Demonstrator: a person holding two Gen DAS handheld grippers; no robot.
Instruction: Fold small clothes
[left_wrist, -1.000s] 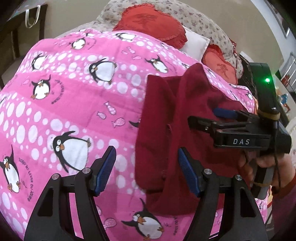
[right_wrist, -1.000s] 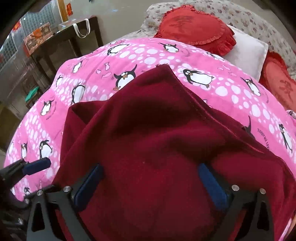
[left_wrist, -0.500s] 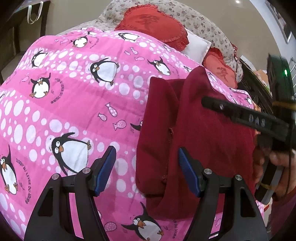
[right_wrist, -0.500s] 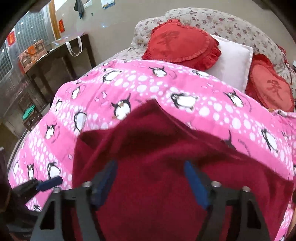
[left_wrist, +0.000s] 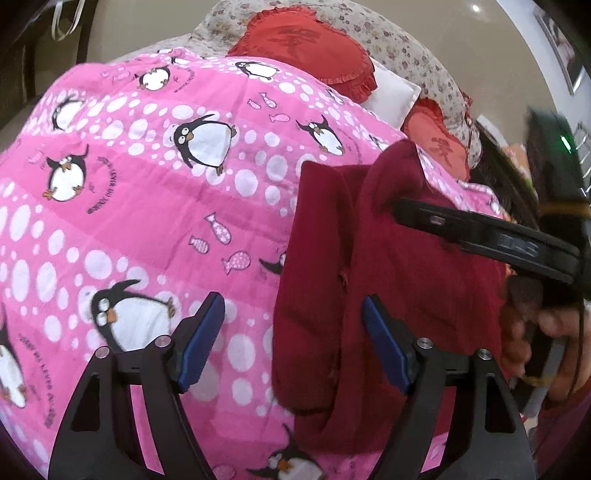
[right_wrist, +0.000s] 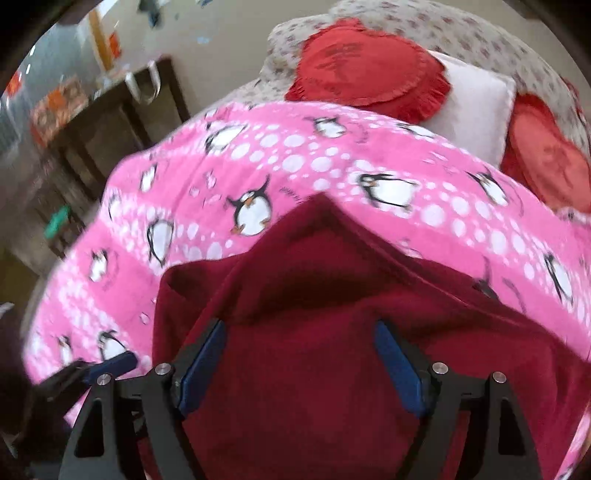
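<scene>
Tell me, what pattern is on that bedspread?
Pink bedspread with white dots, penguins and little fish; clearest in the left wrist view.

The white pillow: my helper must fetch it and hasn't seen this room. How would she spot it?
Start at the pink penguin blanket covering the bed. At its far edge, against the floral headboard, the white pillow sits wedged between two red heart-shaped cushions. It alone is plain, square and unfrilled.

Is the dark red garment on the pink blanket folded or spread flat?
Partly folded. The dark red garment lies on the pink blanket with one layer doubled over another, its left strip showing beneath.
</scene>
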